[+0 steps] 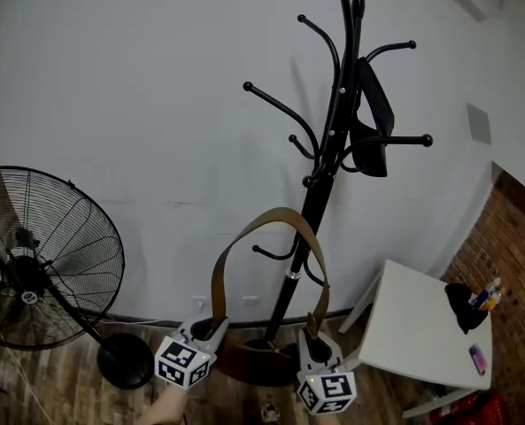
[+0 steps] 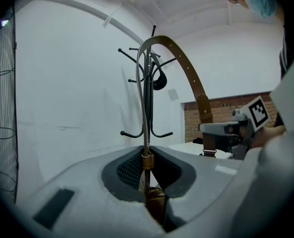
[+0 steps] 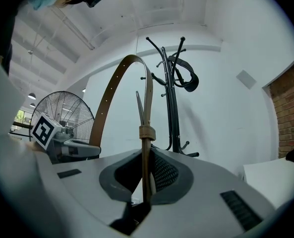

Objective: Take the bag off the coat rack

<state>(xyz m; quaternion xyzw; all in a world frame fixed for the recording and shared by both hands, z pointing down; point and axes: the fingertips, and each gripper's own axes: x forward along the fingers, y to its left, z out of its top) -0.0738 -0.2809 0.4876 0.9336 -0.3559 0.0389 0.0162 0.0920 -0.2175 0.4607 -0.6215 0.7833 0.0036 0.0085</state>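
Observation:
A brown leather bag (image 1: 255,361) hangs low between my two grippers, just in front of the foot of the black coat rack (image 1: 333,140). Its long brown strap (image 1: 271,215) arches up in a loop in front of the rack's pole; I cannot tell whether it touches a hook. My left gripper (image 1: 207,330) is shut on the strap's left end near its brass ring (image 2: 147,161). My right gripper (image 1: 313,336) is shut on the right end. In the left gripper view the strap (image 2: 189,71) curves over to the right gripper (image 2: 226,130). In the right gripper view the strap (image 3: 107,98) rises from the jaws.
A black bag (image 1: 373,122) hangs on the rack's upper right hooks. A large black standing fan (image 1: 41,255) is at the left with its base (image 1: 125,361) on the wooden floor. A white table (image 1: 413,326) at the right carries small items (image 1: 466,306). A brick wall (image 1: 510,264) stands beyond it.

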